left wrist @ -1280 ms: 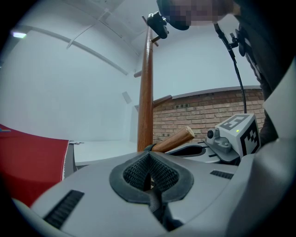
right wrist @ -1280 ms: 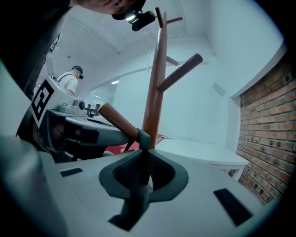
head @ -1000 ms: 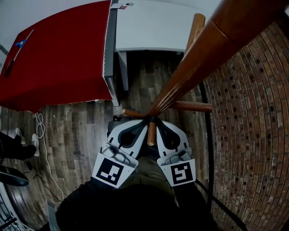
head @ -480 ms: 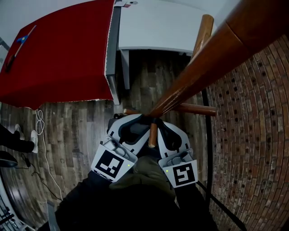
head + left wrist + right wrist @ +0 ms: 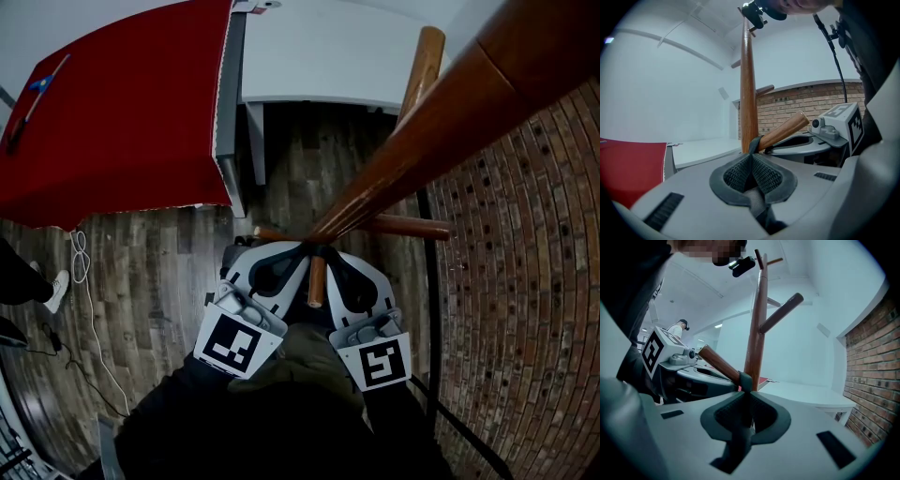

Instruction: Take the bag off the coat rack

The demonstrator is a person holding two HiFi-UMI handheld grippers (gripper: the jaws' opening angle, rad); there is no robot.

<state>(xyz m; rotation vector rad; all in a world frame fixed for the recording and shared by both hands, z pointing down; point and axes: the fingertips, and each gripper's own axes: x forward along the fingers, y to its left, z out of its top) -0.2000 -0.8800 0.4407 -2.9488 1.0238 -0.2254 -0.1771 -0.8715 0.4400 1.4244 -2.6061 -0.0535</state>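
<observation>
The wooden coat rack pole slants down to a short peg that points toward me. A dark bag strap loops over that peg. My left gripper is left of the peg. Its jaws are closing, and the pads press on the strap. On the other side of the peg, my right gripper is shut on the same strap. An olive-green shape between the two marker cubes may be the bag's body. The rest of the bag is hidden.
A red-covered table and a white table stand beyond the rack. A brick wall runs along the right. A white cable and a person's shoe lie on the wooden floor at left. Other pegs stick out near the grippers.
Both grippers stay at the peg, with the left one shifted only slightly. The person's feet at the left edge have moved further out of view.
</observation>
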